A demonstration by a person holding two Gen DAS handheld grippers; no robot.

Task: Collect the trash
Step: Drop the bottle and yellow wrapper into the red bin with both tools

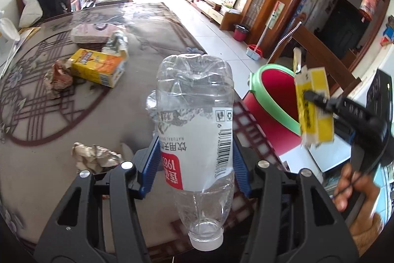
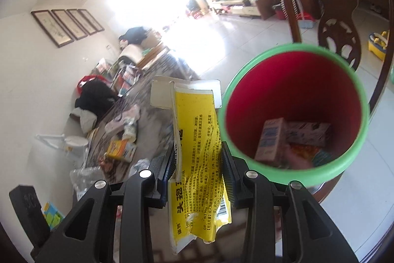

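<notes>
My left gripper [image 1: 194, 159] is shut on a clear plastic bottle [image 1: 197, 115], held cap-down above the table. My right gripper [image 2: 198, 164] is shut on a flattened yellow box [image 2: 197, 154]; it also shows in the left wrist view [image 1: 314, 105], held over the rim of the red bin. The red bin [image 2: 354, 80] with a green rim stands at the table's right edge [image 1: 278, 90] and holds several small cartons [image 2: 270, 139]. On the table lie a yellow carton [image 1: 98, 67], a crumpled wrapper [image 1: 57, 79] and crumpled paper [image 1: 94, 155].
A pink box [image 1: 93, 32] and a crushed bottle [image 1: 115, 41] lie farther back on the patterned table [image 1: 37, 115]. A wooden chair [image 2: 337, 24] stands behind the bin. A small red bucket [image 1: 240, 31] and a dustpan [image 1: 254, 52] are on the tiled floor.
</notes>
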